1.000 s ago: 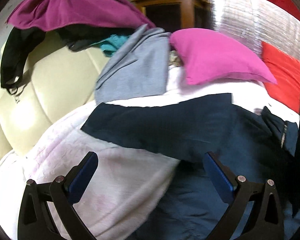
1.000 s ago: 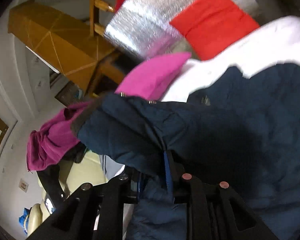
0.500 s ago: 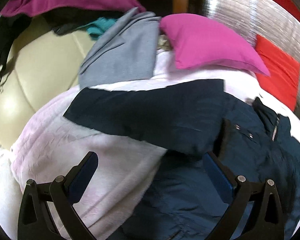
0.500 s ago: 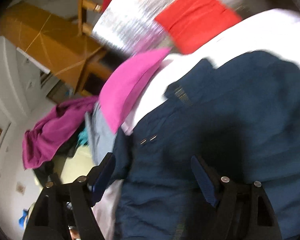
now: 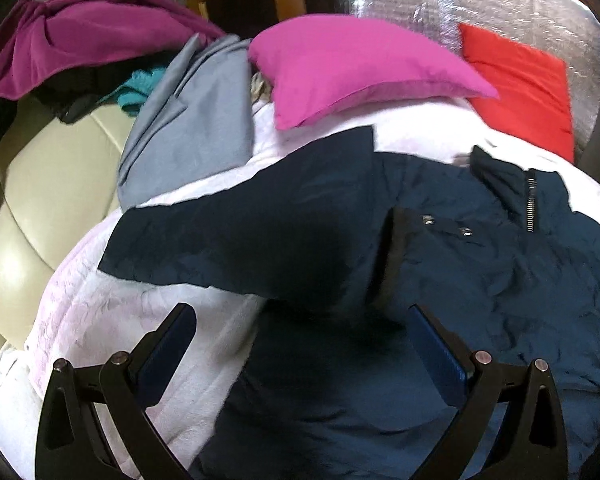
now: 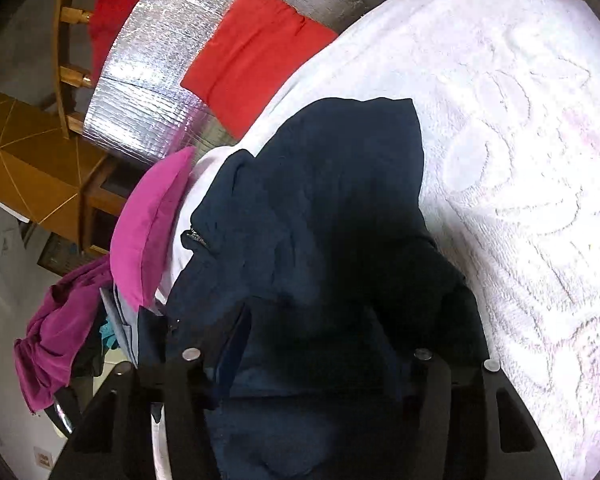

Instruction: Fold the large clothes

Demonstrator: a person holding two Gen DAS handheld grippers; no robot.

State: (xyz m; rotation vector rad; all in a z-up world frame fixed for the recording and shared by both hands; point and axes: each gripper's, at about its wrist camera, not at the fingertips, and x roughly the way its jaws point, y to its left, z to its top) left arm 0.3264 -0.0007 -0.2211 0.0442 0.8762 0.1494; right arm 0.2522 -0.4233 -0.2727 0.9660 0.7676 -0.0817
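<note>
A navy jacket [image 5: 480, 264] is being spread on a white quilted bedcover [image 5: 112, 320], its collar and zipper [image 5: 531, 204] lying toward the far side. One sleeve [image 5: 236, 240] is laid flat across the cover, its cuff edge stopping short of a cream padded headboard [image 5: 48, 184]. In the right wrist view the jacket's far corner [image 6: 380, 128] is seen ending well inside the cover, and a broad bare stretch of bedcover [image 6: 540, 160] is left open beside it. The far edge is being crowded by a magenta pillow [image 5: 360, 64], a grey garment [image 5: 188, 120], a purple garment [image 5: 80, 40] and a red cushion [image 5: 520, 88] against a silver foil panel [image 5: 440, 4].

The left gripper [image 5: 300, 344] is being held wide open above the jacket's side edge, nothing between its pads. The right gripper [image 6: 324, 344] is being held part open with dark jacket cloth lying between the fingers; the jaws have just been closing a little after opening, and whether the pads are pressing the cloth cannot be told.

Compared with a second ago, the sleeve is no longer being carried in the right gripper: it has been let go, and more of the jacket body is now shown in the left view.
</note>
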